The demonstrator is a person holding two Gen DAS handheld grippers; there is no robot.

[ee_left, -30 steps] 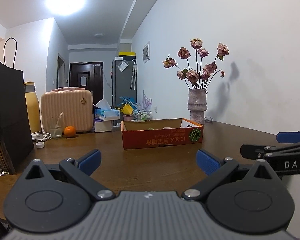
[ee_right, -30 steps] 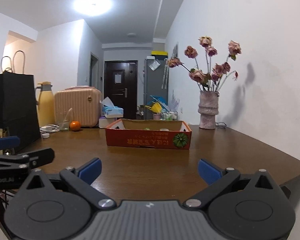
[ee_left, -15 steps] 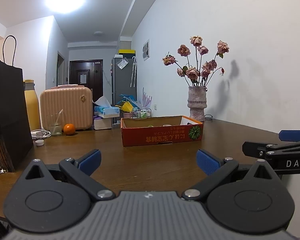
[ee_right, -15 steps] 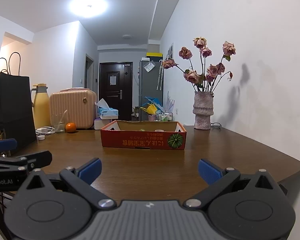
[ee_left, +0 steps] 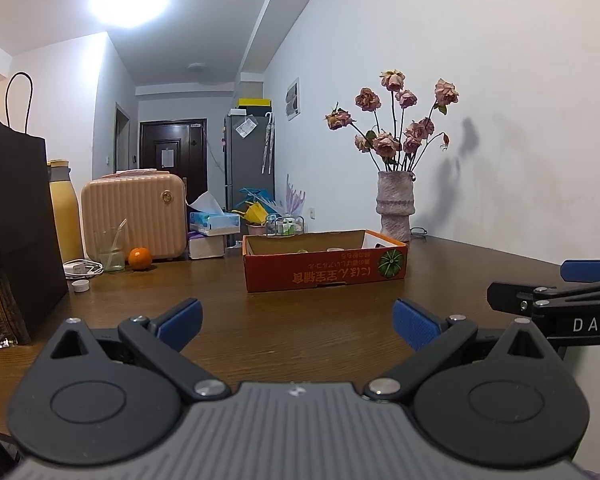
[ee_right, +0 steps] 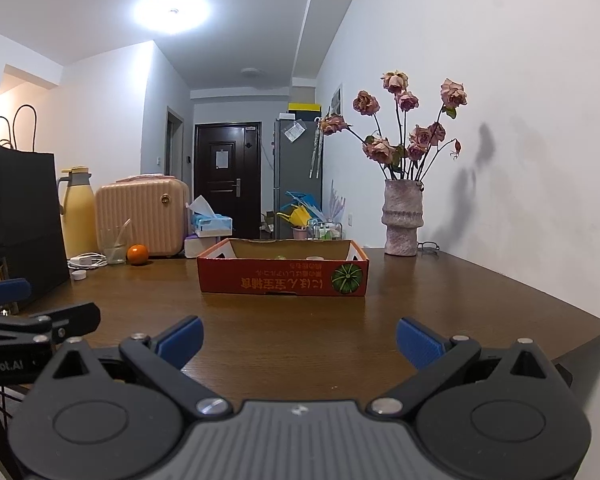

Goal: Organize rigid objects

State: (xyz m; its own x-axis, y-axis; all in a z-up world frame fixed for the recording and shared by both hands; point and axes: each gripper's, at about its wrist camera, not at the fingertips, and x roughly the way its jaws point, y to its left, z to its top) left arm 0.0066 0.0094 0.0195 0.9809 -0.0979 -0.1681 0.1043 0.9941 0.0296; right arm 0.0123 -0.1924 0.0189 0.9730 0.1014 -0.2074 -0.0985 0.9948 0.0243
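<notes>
A shallow red cardboard box (ee_left: 324, 272) with a pumpkin print sits in the middle of the brown table (ee_left: 284, 312); it also shows in the right wrist view (ee_right: 283, 276). Small objects lie inside it, mostly hidden by its wall. My left gripper (ee_left: 298, 322) is open and empty, low over the near table edge, well short of the box. My right gripper (ee_right: 299, 339) is open and empty, level with it on the right. Each gripper shows at the edge of the other's view.
At the back left stand a black paper bag (ee_left: 16, 232), a yellow flask (ee_left: 65, 216), a pink case (ee_left: 134, 216), a glass (ee_left: 111, 250), an orange (ee_left: 140, 258), a tissue box (ee_left: 214, 222) and a white cap (ee_left: 80, 286). A vase of dried roses (ee_left: 395, 210) stands at the wall.
Both grippers have dropped slightly lower and eased back, so the box looks flatter and its inside shows less. Jaws unchanged, still open.
</notes>
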